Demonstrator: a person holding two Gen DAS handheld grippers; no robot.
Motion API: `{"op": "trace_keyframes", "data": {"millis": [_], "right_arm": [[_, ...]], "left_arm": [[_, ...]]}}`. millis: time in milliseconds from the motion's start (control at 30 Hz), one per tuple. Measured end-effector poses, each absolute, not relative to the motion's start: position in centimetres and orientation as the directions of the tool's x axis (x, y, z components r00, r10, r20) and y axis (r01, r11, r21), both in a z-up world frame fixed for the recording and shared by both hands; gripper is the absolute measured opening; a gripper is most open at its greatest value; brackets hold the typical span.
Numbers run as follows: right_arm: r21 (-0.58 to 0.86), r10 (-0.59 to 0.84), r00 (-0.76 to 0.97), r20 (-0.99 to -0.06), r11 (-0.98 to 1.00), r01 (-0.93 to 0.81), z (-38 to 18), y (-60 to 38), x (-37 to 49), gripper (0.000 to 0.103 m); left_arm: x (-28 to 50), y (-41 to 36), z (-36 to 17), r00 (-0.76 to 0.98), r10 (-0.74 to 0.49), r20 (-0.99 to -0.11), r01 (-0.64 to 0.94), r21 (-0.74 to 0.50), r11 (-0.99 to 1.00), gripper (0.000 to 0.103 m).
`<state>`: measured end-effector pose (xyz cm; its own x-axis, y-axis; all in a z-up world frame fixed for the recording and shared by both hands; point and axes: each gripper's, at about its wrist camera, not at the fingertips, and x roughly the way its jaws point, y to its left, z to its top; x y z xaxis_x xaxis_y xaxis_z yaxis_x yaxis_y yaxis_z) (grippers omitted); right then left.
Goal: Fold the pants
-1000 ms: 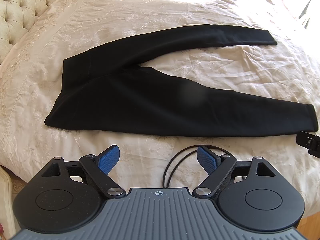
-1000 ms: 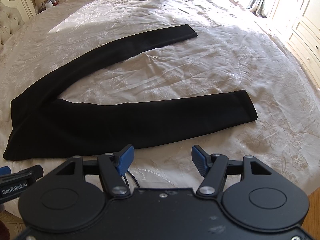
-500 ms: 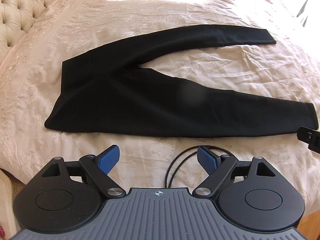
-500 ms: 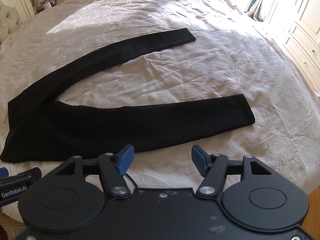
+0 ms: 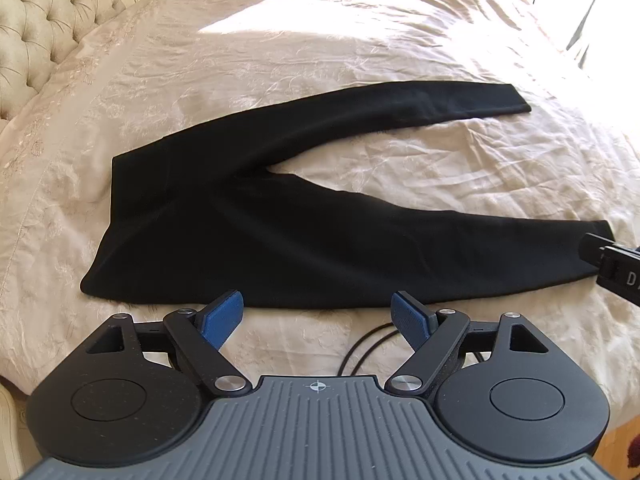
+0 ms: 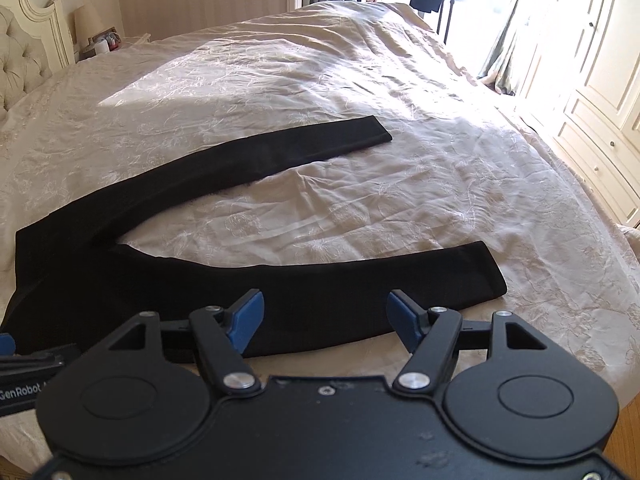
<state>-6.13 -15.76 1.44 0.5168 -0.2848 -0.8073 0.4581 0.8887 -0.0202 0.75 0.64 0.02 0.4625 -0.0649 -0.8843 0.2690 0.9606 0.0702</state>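
Note:
Black pants (image 5: 280, 236) lie flat on the cream bedspread (image 5: 280, 48), waist at the left, the two legs spread apart to the right in a V. They also show in the right wrist view (image 6: 200, 292). My left gripper (image 5: 318, 320) is open and empty, just short of the near leg's front edge by the waist end. My right gripper (image 6: 324, 316) is open and empty, over the near leg's front edge toward its cuff (image 6: 488, 272). Its tip shows at the right of the left wrist view (image 5: 612, 264).
A tufted headboard (image 5: 44, 28) stands at the left. A nightstand with a lamp (image 6: 86, 20) is at the far left. White cabinet doors (image 6: 592, 92) and curtains line the right. A black cable (image 5: 360, 352) hangs by the bed's near edge.
Both grippers have moved forward toward the pants and tilted up, so more of the room shows. The pants have not moved. Both jaws stay open.

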Motion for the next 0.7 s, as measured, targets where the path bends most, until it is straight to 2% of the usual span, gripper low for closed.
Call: {"op": "trace_keyframes", "data": {"millis": [167,333,433,500,600,700], "right_arm": [[0.067,-0.164,0.479,-0.863,0.901,0.428,0.4,-15.4,-5.2,0.069],[0.068,-0.161,0.464,-0.871,0.897,0.437,-0.4,-15.2,-5.3,0.069],[0.037,-0.167,0.426,-0.889,0.901,0.431,-1.1,-15.7,-4.8,0.057],[0.039,-0.14,0.396,-0.907,0.911,0.411,-1.8,-16.5,-3.9,0.047],[0.078,-0.077,0.382,-0.921,0.924,0.375,-2.8,-18.2,-2.5,0.04],[0.099,-0.033,0.386,-0.922,0.944,0.316,-3.5,-20.1,-0.3,0.04]], "left_arm": [[1.5,1.3,0.3,0.497,-0.086,-0.864,0.289,0.072,0.954,0.081],[2.9,1.9,-0.5,0.463,-0.105,-0.88,0.276,0.03,0.961,0.081],[4.3,2.1,-1.5,0.4,-0.098,-0.911,0.246,0.003,0.969,0.08],[5.0,2.1,-2.2,0.381,-0.091,-0.92,0.227,-0.002,0.974,0.073],[6.3,1.8,-2.8,0.373,-0.046,-0.927,0.178,0.023,0.984,0.072],[7.9,1.4,-2.8,0.365,-0.015,-0.931,0.125,0.033,0.992,0.071]]}}
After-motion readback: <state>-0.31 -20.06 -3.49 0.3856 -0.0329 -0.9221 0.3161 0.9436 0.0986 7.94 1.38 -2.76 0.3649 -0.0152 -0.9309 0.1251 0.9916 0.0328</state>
